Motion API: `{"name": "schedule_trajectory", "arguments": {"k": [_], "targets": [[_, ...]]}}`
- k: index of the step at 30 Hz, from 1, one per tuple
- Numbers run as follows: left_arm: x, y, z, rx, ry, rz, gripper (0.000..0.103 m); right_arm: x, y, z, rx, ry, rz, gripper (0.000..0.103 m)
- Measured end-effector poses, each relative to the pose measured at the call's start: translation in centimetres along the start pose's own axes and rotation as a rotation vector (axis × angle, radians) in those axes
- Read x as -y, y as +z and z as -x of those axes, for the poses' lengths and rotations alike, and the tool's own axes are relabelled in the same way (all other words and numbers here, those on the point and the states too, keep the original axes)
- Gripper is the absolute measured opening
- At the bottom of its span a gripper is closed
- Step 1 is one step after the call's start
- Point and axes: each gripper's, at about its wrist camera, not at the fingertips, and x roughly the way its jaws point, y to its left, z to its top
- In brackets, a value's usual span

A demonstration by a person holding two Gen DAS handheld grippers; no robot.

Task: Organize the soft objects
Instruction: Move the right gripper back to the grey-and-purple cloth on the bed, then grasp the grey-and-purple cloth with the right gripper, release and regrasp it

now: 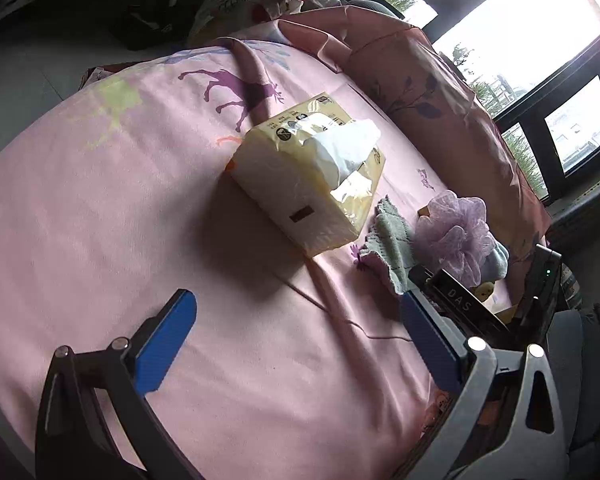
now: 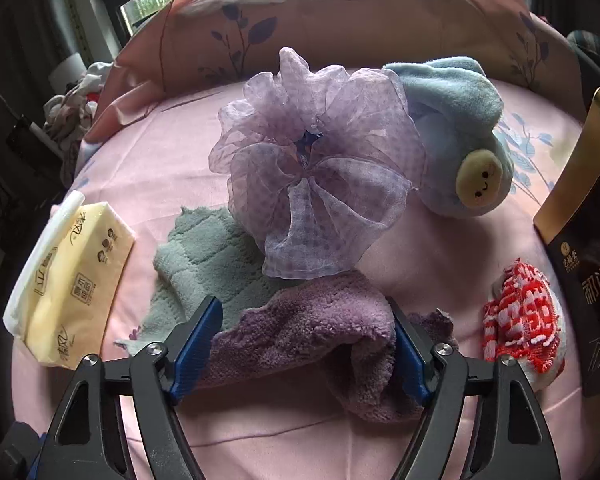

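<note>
Left gripper (image 1: 296,344): held spread wide above the pink bedsheet (image 1: 100,200); nothing is gripped between its blue pads.
Right gripper (image 2: 308,344): a purple fleece cloth (image 2: 312,332) is bracketed by its blue fingers; whether the cloth is actually squeezed cannot be told.
Purple fleece cloth: bunched on the sheet, partly laid over a grey-green towel (image 2: 208,256).
Lilac organza scrunchie (image 2: 320,176): set just behind the cloth, touching the towel.
Blue plush toy (image 2: 460,136): placed beside the scrunchie, near the pillow (image 2: 340,20).
Red-and-white knitted item (image 2: 524,316): seen to the right, near a dark box (image 2: 588,280).
Tissue pack (image 1: 308,172): rested on the sheet, left of the towel.
</note>
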Motion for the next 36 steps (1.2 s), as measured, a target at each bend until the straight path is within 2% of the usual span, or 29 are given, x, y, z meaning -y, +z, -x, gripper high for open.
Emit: {"name": "schedule_trajectory", "arguments": {"k": [1,3,5,7,14,17,19,23,24,26,27,30,32,35,36], "targets": [[-0.1,0.1,0.0,-0.005,-0.005,0.006,0.101,0.1,-0.1,0.1,0.011,-0.014,-0.003,0.072],[-0.3,0.3,-0.1,-0.01,-0.018,0.021,0.102,0.4,-0.4,0.4,0.041,-0.044,-0.013,0.05],[-0.3,0.4,-0.2,-0.023,-0.027,0.027,0.102,1.2,-0.6,0.9,0.045,-0.007,-0.02,0.032],[-0.3,0.3,-0.3,-0.03,-0.028,0.026,0.102,1.6,-0.7,1.4,0.027,0.06,-0.026,0.026],[-0.3,0.2,0.0,-0.017,-0.003,0.009,0.102,4.3,-4.0,6.9,-0.002,0.289,-0.045,0.025],[-0.1,-0.1,0.0,-0.026,-0.006,-0.008,0.102,5.4,-5.4,10.3,0.01,0.292,-0.014,0.025],[0.3,-0.3,0.0,-0.028,-0.003,-0.031,0.102,5.8,-6.0,13.1,0.066,0.25,0.026,0.025],[1.3,-1.0,-0.2,-0.031,0.013,-0.092,0.102,5.2,-6.6,18.0,0.247,-0.022,0.157,0.025],[1.5,-1.1,-0.2,-0.031,0.021,-0.104,0.101,5.0,-6.7,18.6,0.272,-0.065,0.187,0.025],[1.8,-1.4,-0.4,-0.029,0.042,-0.129,0.102,4.3,-6.9,18.7,0.287,-0.066,0.251,0.025],[2.0,-1.5,-0.5,-0.028,0.051,-0.141,0.102,4.0,-7.2,18.2,0.276,-0.046,0.281,0.025],[2.3,-1.9,-0.5,-0.024,0.071,-0.176,0.102,2.1,-8.7,16.0,0.223,-0.063,0.37,0.025],[2.4,-2.0,-0.4,-0.02,0.074,-0.201,0.102,0.9,-9.7,14.2,0.168,0.0,0.411,0.025],[2.3,-2.0,-0.3,-0.016,0.075,-0.208,0.102,0.4,-10.9,11.5,0.02,0.247,0.376,0.025],[2.3,-2.0,-0.3,-0.017,0.073,-0.204,0.102,0.5,-11.1,10.5,-0.028,0.294,0.35,0.025]]}}
